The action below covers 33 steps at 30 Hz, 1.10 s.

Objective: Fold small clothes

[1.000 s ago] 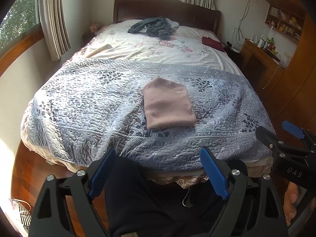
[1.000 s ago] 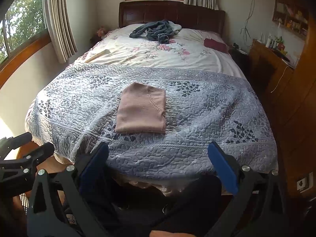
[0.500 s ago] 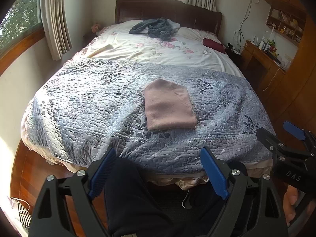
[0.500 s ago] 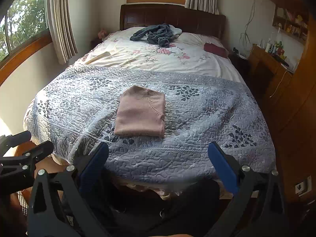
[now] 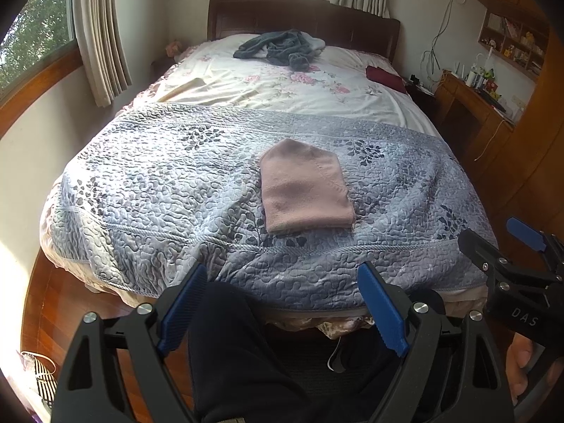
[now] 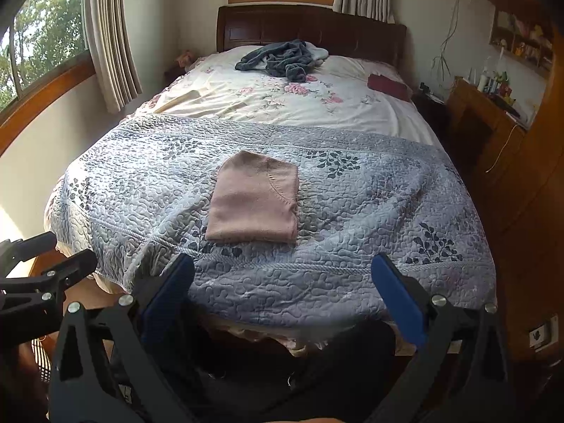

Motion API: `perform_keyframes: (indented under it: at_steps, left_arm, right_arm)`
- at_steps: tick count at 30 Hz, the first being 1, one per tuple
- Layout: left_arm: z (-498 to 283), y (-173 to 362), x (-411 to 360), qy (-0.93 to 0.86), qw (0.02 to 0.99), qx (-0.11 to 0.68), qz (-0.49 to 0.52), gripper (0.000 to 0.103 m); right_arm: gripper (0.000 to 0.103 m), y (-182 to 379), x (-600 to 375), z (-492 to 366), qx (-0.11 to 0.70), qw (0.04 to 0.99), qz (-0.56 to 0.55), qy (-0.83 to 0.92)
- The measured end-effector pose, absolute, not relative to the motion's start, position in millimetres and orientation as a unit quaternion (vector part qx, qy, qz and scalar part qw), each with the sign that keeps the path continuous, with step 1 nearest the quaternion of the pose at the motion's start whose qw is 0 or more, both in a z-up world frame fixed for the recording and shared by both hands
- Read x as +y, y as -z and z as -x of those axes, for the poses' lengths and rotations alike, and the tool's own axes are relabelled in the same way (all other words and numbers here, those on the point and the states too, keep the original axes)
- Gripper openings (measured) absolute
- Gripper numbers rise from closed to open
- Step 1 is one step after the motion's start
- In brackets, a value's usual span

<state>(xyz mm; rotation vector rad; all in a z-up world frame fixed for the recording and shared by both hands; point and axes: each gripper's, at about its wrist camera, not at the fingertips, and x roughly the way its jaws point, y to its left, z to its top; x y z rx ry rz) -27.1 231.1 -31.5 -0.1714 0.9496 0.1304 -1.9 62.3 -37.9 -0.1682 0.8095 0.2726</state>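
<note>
Both cameras are observed tilted slightly upward; the folded pink garment (image 5: 306,189) is positioned lower in each view than before.

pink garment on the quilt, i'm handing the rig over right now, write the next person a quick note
Left tongs: open, empty, held back off the foot of the bed.
Right tongs: open, empty, also back.
Pink garment: folded flat on the grey quilt, untouched.
Done: that piece looks folded.
Left: the grey clothes heaped by the headboard, if they count as part of the job.

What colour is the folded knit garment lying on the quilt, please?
The folded knit garment is dusty pink, clearest in the right wrist view.
</note>
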Motion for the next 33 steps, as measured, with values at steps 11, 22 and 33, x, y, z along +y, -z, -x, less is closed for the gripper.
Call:
perform_keyframes:
  at_steps: [11,22,33]
  left_arm:
    - [25.9,29.7,230.7,-0.068,0.885,0.454,0.077,0.087]
    - [24.8,27.8,232.1,-0.071,0.886,0.452,0.072,0.087]
    - [27.5,24.6,230.8,-0.071,0.889,0.448,0.068,0.087]
  right_arm:
    - [0.1,38.7,63.1,-0.4,0.394,0.905,0.083,-0.136]
    - [0.1,37.6,62.9,-2.1,0.393,0.905,0.083,-0.14]
    - [0.1,33.1,61.4,0.4,0.387,0.907,0.08,-0.148]
